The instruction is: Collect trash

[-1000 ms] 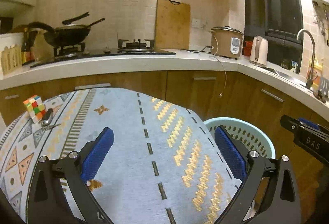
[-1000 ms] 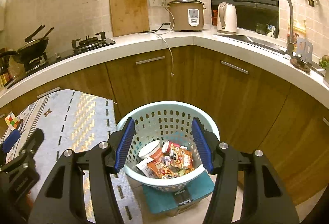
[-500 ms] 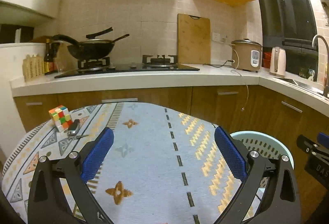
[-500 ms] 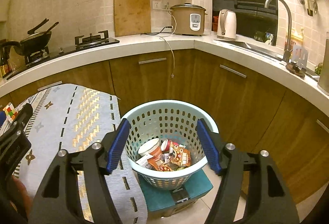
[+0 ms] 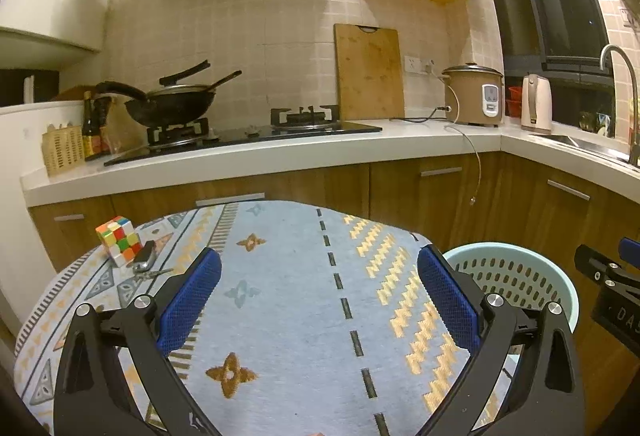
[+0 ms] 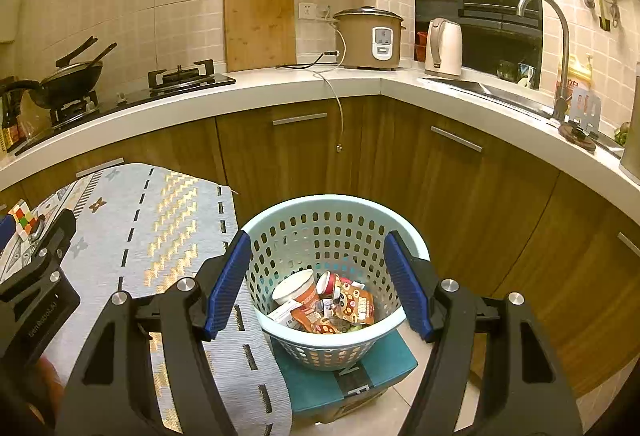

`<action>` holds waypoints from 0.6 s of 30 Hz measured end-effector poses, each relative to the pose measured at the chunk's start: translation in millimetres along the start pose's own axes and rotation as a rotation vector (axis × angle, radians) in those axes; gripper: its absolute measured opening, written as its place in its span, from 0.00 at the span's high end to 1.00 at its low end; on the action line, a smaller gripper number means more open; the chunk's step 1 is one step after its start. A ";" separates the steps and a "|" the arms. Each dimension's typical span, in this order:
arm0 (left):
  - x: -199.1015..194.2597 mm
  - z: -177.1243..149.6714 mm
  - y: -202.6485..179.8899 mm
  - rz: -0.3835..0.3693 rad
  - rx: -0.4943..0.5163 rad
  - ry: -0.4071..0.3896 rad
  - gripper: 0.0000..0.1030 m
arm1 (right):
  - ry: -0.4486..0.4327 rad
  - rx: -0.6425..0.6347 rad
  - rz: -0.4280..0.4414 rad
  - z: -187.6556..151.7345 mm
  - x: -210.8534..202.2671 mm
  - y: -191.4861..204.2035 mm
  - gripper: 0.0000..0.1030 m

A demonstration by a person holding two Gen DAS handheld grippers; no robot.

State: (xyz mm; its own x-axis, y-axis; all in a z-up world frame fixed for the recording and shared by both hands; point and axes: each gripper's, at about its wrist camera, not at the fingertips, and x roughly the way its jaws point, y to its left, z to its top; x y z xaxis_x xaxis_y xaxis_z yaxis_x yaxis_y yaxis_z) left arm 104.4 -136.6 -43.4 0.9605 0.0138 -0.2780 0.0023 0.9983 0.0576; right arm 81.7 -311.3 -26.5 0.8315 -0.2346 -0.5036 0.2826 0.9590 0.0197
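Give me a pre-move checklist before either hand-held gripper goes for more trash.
1. Left hand-held gripper open and carrying nothing: ok.
2. Right hand-held gripper open and carrying nothing: ok.
3. Basket upright on the teal box, trash inside: ok.
4. Room left in the basket: ok, wrappers and cup lie low.
5. Trash left on the tablecloth: cannot tell; only a puzzle cube and keys show.
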 end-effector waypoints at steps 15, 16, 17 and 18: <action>4.5 -1.3 3.8 0.000 -0.006 0.018 0.07 | 0.020 0.020 0.028 0.9 4.1 -2.2 0.36; 4.5 -1.3 3.7 -0.001 -0.005 0.018 0.07 | 0.020 0.020 0.026 1.0 4.5 -2.4 0.36; 4.3 -1.3 3.5 0.000 -0.006 0.018 0.07 | 0.021 0.018 0.022 0.8 4.7 -2.3 0.35; 4.3 -1.5 3.8 0.000 -0.006 0.019 0.07 | 0.023 0.012 0.017 0.6 5.2 -2.0 0.35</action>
State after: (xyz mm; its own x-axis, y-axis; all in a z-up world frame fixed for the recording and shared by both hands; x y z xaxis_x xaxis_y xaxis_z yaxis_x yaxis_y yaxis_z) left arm 108.1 -132.7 -45.8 0.9550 0.0145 -0.2963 0.0009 0.9987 0.0519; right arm 85.8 -314.6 -28.6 0.8248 -0.2149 -0.5230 0.2748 0.9607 0.0386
